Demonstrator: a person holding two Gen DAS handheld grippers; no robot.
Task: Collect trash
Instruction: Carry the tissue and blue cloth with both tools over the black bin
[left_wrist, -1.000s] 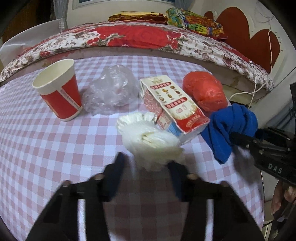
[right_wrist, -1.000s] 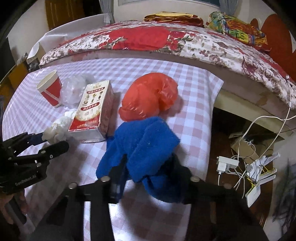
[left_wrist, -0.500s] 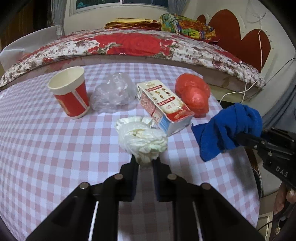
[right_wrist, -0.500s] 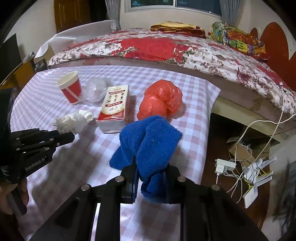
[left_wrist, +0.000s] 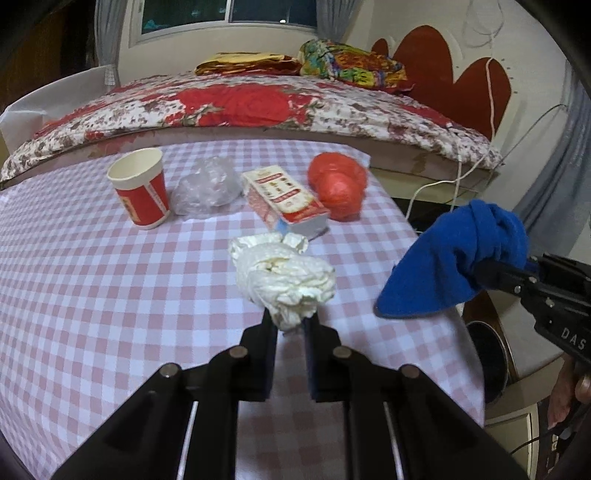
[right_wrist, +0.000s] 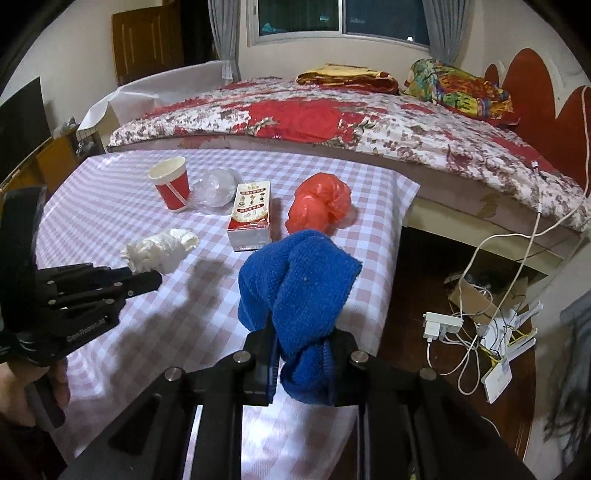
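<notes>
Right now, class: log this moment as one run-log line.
left gripper: shut on white tissue wad | right gripper: shut on blue cloth | table: paper cup, clear bag, carton, red bag

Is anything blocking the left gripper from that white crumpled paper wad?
Nothing visible does. The left gripper is shut on the white paper wad. The right gripper holds the blue cloth off to the side, clear of it.

Checked table (left_wrist: 92, 295) bears cup (left_wrist: 139, 192), carton (left_wrist: 284, 203), apparently two bags.
</notes>
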